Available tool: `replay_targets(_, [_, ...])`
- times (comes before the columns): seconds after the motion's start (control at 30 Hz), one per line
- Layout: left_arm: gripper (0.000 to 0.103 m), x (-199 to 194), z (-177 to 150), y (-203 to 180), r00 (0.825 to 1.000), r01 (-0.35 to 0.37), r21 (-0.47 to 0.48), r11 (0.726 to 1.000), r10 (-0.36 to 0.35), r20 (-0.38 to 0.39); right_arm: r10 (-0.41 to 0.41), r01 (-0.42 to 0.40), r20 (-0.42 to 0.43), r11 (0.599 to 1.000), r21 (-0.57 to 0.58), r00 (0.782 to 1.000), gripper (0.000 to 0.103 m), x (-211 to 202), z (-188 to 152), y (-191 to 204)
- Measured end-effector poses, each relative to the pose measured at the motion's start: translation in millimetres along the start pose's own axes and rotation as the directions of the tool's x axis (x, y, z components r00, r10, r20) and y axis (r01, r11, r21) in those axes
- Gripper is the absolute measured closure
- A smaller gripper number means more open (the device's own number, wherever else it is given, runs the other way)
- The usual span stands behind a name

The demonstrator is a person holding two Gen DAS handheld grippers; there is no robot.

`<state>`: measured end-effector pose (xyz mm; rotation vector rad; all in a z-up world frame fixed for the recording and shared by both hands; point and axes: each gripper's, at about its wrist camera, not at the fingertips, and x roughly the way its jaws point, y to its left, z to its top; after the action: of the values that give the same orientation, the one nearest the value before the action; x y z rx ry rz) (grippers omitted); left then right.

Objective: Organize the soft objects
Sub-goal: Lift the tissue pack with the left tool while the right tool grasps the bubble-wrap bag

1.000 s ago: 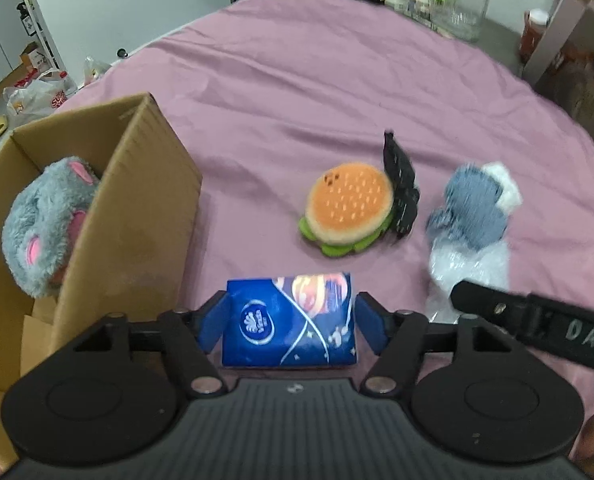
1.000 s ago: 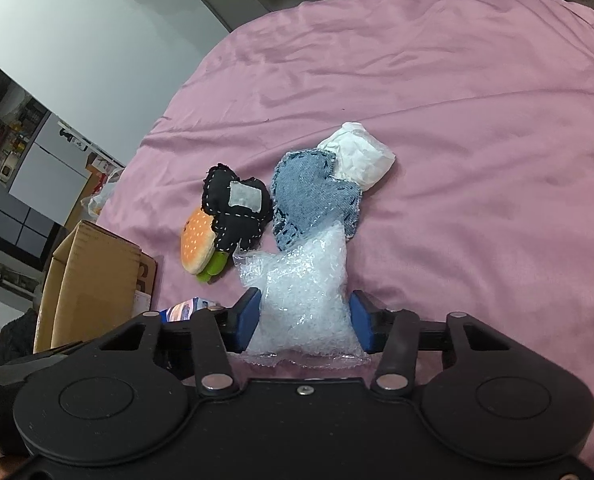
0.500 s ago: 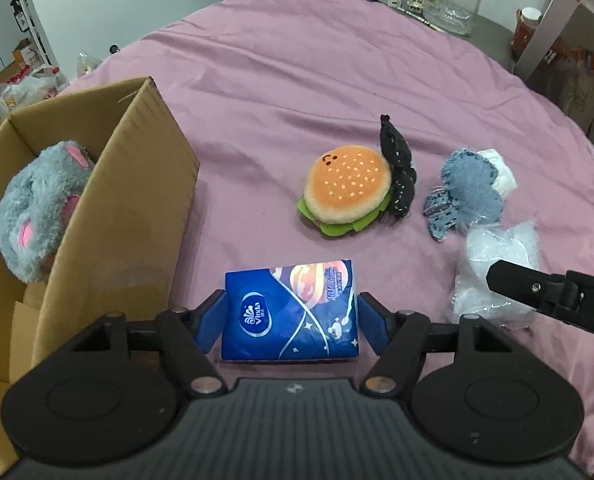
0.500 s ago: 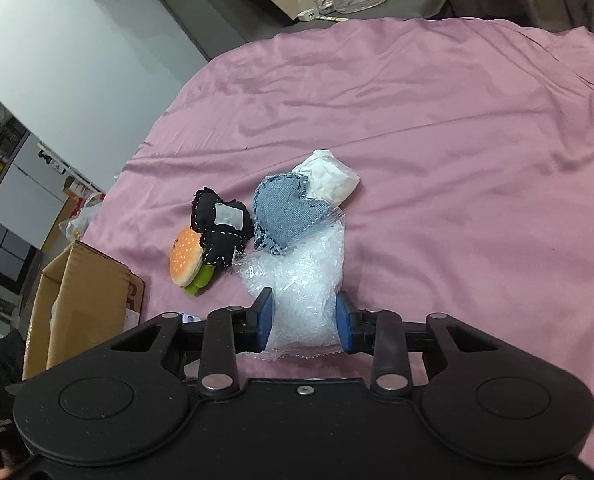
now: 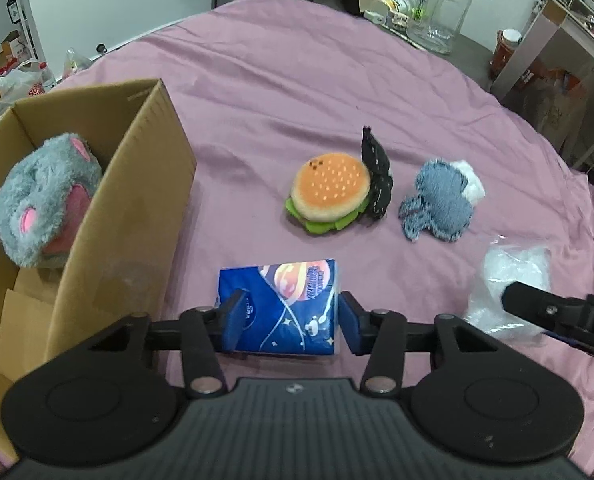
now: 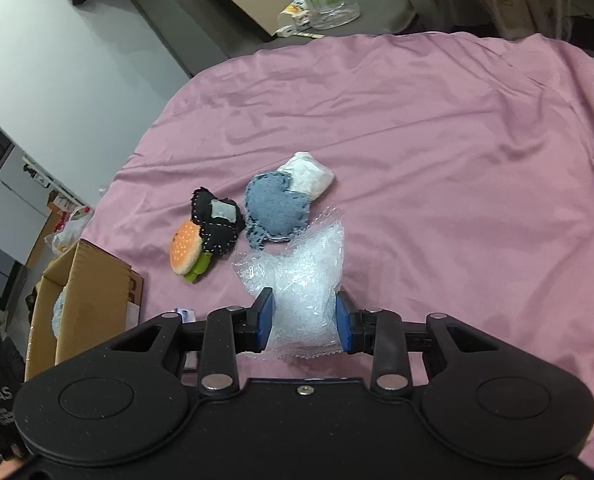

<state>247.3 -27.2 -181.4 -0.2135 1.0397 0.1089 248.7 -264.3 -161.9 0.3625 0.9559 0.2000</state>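
My left gripper (image 5: pixel 287 322) is shut on a blue tissue pack (image 5: pixel 281 300), held just right of an open cardboard box (image 5: pixel 129 208). A grey plush (image 5: pixel 45 204) lies inside the box. My right gripper (image 6: pixel 304 316) is shut on a clear bubble-wrap bag (image 6: pixel 301 280), which also shows in the left wrist view (image 5: pixel 509 280). On the pink cloth lie a burger plush (image 5: pixel 329 196), a black stitched pouch (image 6: pixel 217 220), a denim pouch (image 6: pixel 275 206) and a white pouch (image 6: pixel 307 176).
The pink cloth (image 6: pixel 457 160) covers the whole table. A glass jar (image 5: pixel 437 12) and clutter stand beyond its far edge. The box (image 6: pixel 85 292) stands at the table's left side, with bags (image 5: pixel 13 88) on the floor behind it.
Both grippers closed: the left on the tissue pack, the right on the bubble-wrap bag. Both have drawn back and up from the toys, which now look farther away.
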Motion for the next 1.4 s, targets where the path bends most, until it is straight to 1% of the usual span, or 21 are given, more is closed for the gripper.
replay_targets(0.07, [0.044,1.3,-4.6,-1.2,1.000,-0.015,0.019,1.000,0.015,0.006,-0.008,0.008,0.005,1.000,0.002,1.000,0.071,-2.1,-0.6,0.1])
replay_targets(0.13, [0.031,4.3,-7.2,-1.5,1.000,-0.025,0.019,1.000,0.025,-0.006,-0.014,0.014,0.014,1.000,0.003,1.000,0.071,-3.9,-1.3,0.2])
replay_targets(0.23, [0.024,6.6,-8.1,-4.9,1.000,-0.021,0.025,0.999,0.021,0.006,-0.023,0.023,0.014,1.000,0.011,1.000,0.071,-4.8,-4.1,-1.8])
replay_targets(0.33, [0.020,12.4,-5.4,-8.8,1.000,-0.030,0.033,0.999,0.029,0.006,-0.035,0.035,0.002,0.999,0.021,0.999,0.071,-3.4,-6.4,-4.6])
replay_targets(0.4, [0.020,15.9,-5.1,-9.3,0.999,-0.045,0.037,0.998,0.045,0.006,-0.038,0.038,0.001,0.999,0.022,0.999,0.071,-3.1,-6.3,-4.4])
replay_targets(0.47, [0.021,15.7,-5.3,-7.9,0.999,-0.042,0.027,0.999,0.041,0.011,-0.038,0.038,0.006,0.999,0.019,0.999,0.071,-4.6,-6.7,-3.8])
replay_targets(0.53, [0.033,12.7,-4.2,-5.9,0.999,-0.039,0.009,0.999,0.039,0.020,-0.036,0.036,0.007,0.999,0.018,0.999,0.071,-5.9,-7.4,-2.2])
replay_targets(0.6, [0.036,10.5,-2.2,-4.0,1.000,-0.024,0.004,1.000,0.024,0.019,-0.032,0.032,0.010,0.999,0.015,0.999,0.071,-8.5,-8.4,-0.4])
replay_targets(0.63, [0.040,9.4,-2.0,-3.6,1.000,-0.017,0.007,1.000,0.017,0.023,-0.031,0.031,0.012,0.999,0.013,0.999,0.071,-9.9,-9.1,0.7])
replay_targets(0.67, [0.042,8.2,-1.9,-4.0,1.000,-0.014,0.016,1.000,0.014,0.028,-0.030,0.030,0.012,0.999,0.012,0.999,0.071,-11.8,-9.9,1.2])
replay_targets(0.73, [0.048,4.2,-2.6,-7.5,0.999,-0.016,0.034,0.999,0.015,0.035,-0.030,0.030,0.014,0.999,0.015,0.999,0.071,-14.6,-11.5,2.1])
replay_targets(0.83, [0.052,0.4,-3.5,-8.5,0.999,-0.005,0.039,0.999,0.003,0.038,-0.032,0.031,0.021,0.999,0.014,0.999,0.071,-19.4,-13.0,3.8])
replay_targets(1.0, [0.057,-5.5,-4.0,-3.1,0.999,0.030,0.016,0.999,-0.031,0.038,-0.039,0.038,0.034,0.999,0.012,0.999,0.071,-23.5,-12.1,7.6])
replay_targets(1.1, [0.056,-5.5,-6.8,-0.3,0.998,0.041,0.017,0.999,-0.042,0.038,-0.033,0.032,0.046,0.999,0.015,0.998,0.071,-25.9,-13.1,9.0])
replay_targets(1.17, [0.052,-3.7,-9.3,2.0,0.999,0.031,0.021,0.999,-0.031,0.044,-0.029,0.028,0.049,0.999,0.024,0.998,0.071,-26.2,-15.2,7.0])
replay_targets(1.23, [0.040,-0.6,-12.5,1.4,0.999,0.004,0.036,0.999,-0.006,0.040,-0.031,0.030,0.044,0.999,0.035,0.999,0.071,-24.5,-15.9,4.5])
replay_targets(1.3, [0.033,2.5,-15.7,-1.3,0.999,-0.020,0.053,0.998,0.018,0.038,-0.032,0.031,0.043,0.999,0.039,0.999,0.071,-23.3,-15.5,3.2])
replay_targets(1.37, [0.030,5.9,-18.4,-5.6,0.998,-0.042,0.081,0.996,0.039,0.039,-0.031,0.029,0.044,0.999,0.037,0.999,0.071,-21.5,-15.5,3.4])
replay_targets(1.4, [0.027,6.7,-19.2,-7.0,0.998,-0.049,0.088,0.995,0.045,0.044,-0.031,0.029,0.041,0.999,0.036,0.999,0.071,-19.8,-15.1,2.8])
